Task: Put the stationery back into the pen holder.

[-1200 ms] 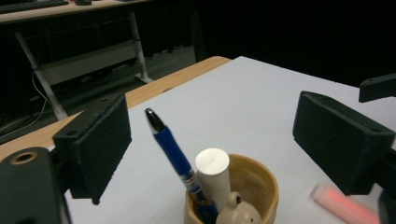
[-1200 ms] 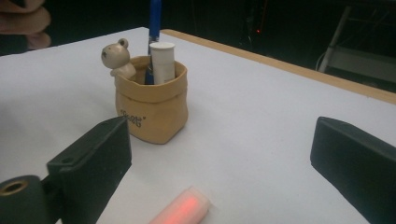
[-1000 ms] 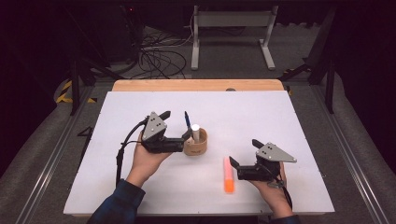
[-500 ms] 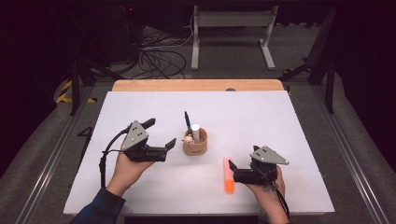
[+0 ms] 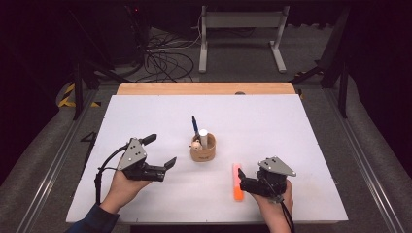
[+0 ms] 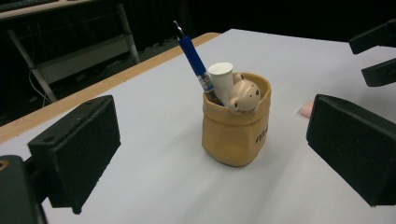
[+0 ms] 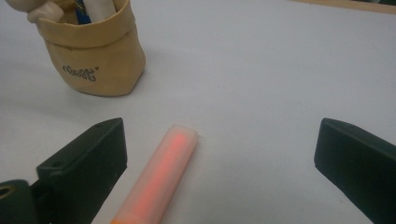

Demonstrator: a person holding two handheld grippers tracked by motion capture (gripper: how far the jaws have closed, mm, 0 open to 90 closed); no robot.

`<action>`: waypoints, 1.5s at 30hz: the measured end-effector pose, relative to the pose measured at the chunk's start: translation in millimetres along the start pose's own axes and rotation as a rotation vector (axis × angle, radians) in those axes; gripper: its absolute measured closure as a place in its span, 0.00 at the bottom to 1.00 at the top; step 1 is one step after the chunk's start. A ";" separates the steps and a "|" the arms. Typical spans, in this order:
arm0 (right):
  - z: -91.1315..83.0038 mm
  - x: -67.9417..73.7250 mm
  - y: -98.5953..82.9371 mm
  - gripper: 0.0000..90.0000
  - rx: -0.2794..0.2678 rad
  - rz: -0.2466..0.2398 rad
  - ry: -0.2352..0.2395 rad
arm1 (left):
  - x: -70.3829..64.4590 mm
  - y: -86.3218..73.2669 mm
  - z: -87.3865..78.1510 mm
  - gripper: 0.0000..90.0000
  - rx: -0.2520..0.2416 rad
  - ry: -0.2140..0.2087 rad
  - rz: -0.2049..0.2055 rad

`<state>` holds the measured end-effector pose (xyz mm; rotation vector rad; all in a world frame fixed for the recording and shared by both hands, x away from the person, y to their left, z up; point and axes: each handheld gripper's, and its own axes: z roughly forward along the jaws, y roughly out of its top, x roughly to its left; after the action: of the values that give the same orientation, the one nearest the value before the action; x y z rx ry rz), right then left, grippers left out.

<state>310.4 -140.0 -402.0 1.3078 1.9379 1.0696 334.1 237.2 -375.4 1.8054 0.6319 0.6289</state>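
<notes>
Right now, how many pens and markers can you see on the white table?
3. A blue pen and a white capped marker stand in the tan bag-shaped holder; an orange highlighter lies flat beside the right gripper. The holder may hide more.

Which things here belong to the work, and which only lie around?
Belonging to the work: orange highlighter, tan pen holder, blue pen, right gripper, left gripper.

Only lying around: cables on the floor, metal stand.
</notes>
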 end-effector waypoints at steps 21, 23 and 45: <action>3.0 33.3 -6.9 0.26 0.087 0.077 -0.135 | 6.4 -3.0 -7.5 0.05 -0.010 0.006 -0.035; 3.8 36.5 -7.7 0.28 0.096 0.083 -0.138 | 6.2 -2.8 -7.8 0.05 -0.012 0.004 -0.034; 11.6 64.2 -22.1 0.48 0.146 0.104 -0.213 | 4.8 -2.3 -8.2 0.07 -0.011 -0.011 -0.032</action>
<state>285.6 -81.3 -428.1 1.5505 1.8320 0.8112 331.7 246.6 -374.6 1.7837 0.6477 0.5993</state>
